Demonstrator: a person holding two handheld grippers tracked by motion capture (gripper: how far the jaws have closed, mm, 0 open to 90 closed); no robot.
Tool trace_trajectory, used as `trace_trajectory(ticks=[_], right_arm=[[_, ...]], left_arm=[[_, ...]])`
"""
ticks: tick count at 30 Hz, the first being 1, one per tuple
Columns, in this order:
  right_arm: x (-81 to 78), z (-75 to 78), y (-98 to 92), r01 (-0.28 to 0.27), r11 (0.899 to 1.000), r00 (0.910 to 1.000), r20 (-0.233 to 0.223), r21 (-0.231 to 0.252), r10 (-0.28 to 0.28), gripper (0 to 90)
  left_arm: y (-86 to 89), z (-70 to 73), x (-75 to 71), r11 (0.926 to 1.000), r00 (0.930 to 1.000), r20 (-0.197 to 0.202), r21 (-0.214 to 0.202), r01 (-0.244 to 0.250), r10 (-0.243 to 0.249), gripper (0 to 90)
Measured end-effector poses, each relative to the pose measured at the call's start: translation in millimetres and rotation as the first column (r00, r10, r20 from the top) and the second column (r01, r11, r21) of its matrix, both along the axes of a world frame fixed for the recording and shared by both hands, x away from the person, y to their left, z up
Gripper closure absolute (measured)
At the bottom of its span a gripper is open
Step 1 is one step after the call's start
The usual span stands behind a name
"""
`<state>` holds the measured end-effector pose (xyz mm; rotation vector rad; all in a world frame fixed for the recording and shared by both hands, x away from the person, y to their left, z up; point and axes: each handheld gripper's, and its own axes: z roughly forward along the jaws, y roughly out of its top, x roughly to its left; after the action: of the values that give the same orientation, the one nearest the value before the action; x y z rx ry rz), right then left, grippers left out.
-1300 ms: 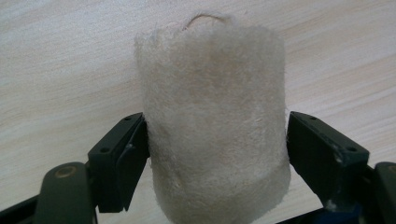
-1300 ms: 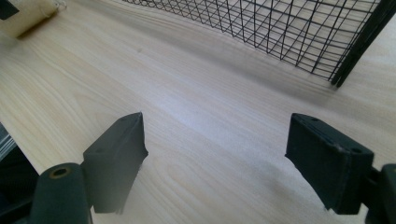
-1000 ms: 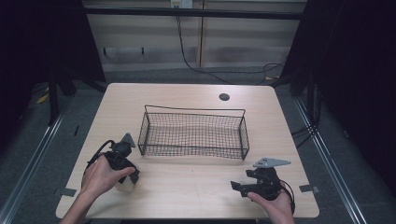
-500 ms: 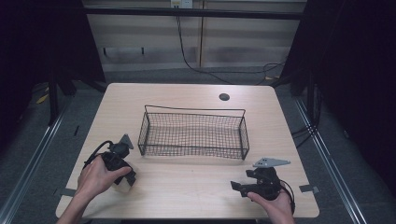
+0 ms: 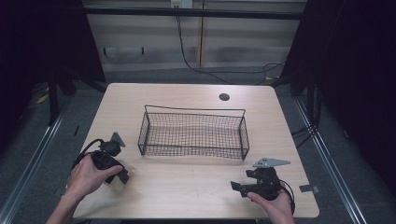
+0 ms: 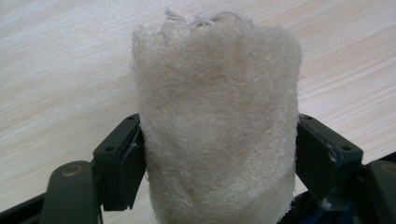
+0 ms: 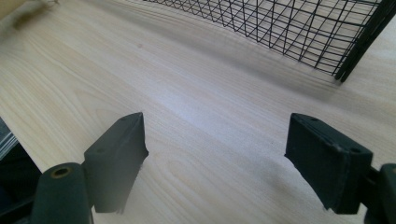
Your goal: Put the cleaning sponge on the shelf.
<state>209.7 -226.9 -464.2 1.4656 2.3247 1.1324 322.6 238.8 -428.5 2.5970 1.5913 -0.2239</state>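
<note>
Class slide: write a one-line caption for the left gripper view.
Left claw shut on a rolled cream towel above the pale wooden table.

no readable text, no labels, no brands, no numbers anywhere

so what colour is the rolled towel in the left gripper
Off-white, a fuzzy cream; the rolled towel shows best in the left gripper view.

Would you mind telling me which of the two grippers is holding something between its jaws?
The left gripper: its jaws press both sides of a rolled cream towel. The right gripper stands open over bare table.
</note>
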Motion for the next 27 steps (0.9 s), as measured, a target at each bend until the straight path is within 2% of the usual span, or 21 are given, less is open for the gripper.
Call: trace_trajectory(ticks=[6, 13, 18, 20, 24, 27], right_arm=[[0.0, 0.0, 0.2, 0.000, 1.000, 1.0000, -0.004, 0.000, 0.000, 20.0], [-0.1, -0.3, 0.4, 0.000, 1.000, 1.0000, -0.006, 0.002, 0.000, 20.0], [0.3, -0.5, 0.4, 0.000, 1.000, 1.0000, -0.007, 0.000, 0.000, 20.0], [0.0, -0.5, 0.7, -0.001, 1.000, 1.0000, -0.008, 0.002, 0.001, 20.0], [0.2, -0.6, 0.3, -0.001, 1.000, 1.0000, -0.008, 0.002, 0.001, 20.0], [0.3, -0.6, 0.5, -0.001, 1.000, 1.0000, -0.010, 0.002, 0.001, 20.0]], left_arm=[[6.6, 12.5, 1.5, 0.9995, 0.9996, 0.020, -0.025, -0.021, 0.022, 24.8], [5.9, 21.9, 4.9, 0.9990, 0.9994, 0.033, -0.043, -0.006, 0.008, 24.9], [8.0, 28.4, 5.2, 0.9993, 0.9992, 0.039, -0.036, -0.006, 0.007, 24.9], [9.7, 32.4, 5.6, 0.9990, 0.9990, 0.044, -0.045, -0.004, 0.006, 24.9], [12.0, 44.9, 3.3, 0.9997, 0.9981, 0.061, -0.021, -0.008, 0.009, 24.9], [13.3, 49.7, 3.2, 0.9996, 0.9981, 0.062, -0.028, -0.003, 0.005, 24.9]])
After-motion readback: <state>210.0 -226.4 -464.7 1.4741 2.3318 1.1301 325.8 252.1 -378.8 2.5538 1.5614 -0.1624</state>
